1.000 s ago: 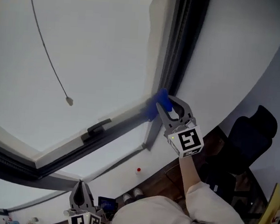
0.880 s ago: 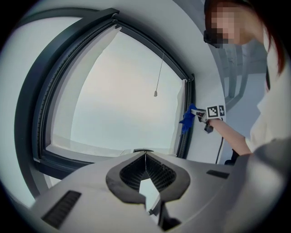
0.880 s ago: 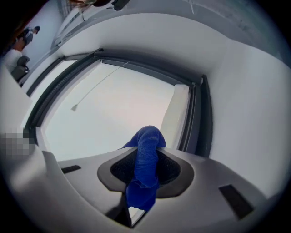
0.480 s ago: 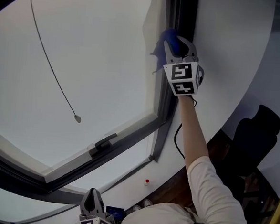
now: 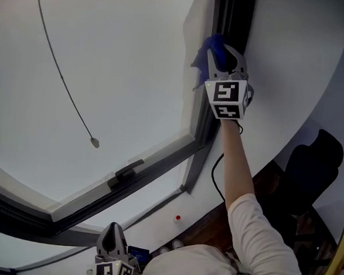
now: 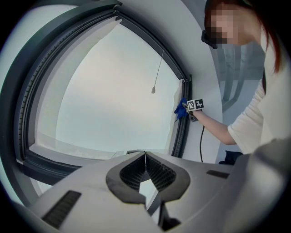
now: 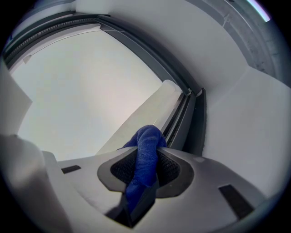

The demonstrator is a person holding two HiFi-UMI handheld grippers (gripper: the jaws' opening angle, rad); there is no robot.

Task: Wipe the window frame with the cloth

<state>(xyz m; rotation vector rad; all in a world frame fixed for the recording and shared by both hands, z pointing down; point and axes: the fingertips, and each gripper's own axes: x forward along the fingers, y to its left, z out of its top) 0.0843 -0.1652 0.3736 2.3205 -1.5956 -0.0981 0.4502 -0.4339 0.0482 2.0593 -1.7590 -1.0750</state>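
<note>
**Cloth held at the frame's right upright**

A wide pale window pane [image 5: 106, 70] is seen filling most of the head view, bordered by the dark window frame [image 5: 228, 20], whose right upright runs beside a white wall [image 5: 289, 54]. A dark office chair [image 5: 307, 173] is seen below that wall. The person's arm [image 5: 235, 168] is stretched up along the upright.

The right gripper [image 5: 221, 51] is held high on the upright, and its jaws are closed on the blue cloth [image 5: 209, 47]. In the right gripper view the cloth [image 7: 146, 152] is shown bunched between the two pads, with its rounded end sticking out past the tips, where the pale inner strip meets the dark channel (how firmly it presses there cannot be told).

The left gripper [image 5: 113, 234] is kept low, at the bottom edge of the head view, well apart from the cloth. Its jaws are seen meeting, with nothing between them.

A latch handle [image 5: 128, 171] is mounted on the lower frame rail. A thin cord with a small end weight [image 5: 94, 141] hangs before the pane.
</note>
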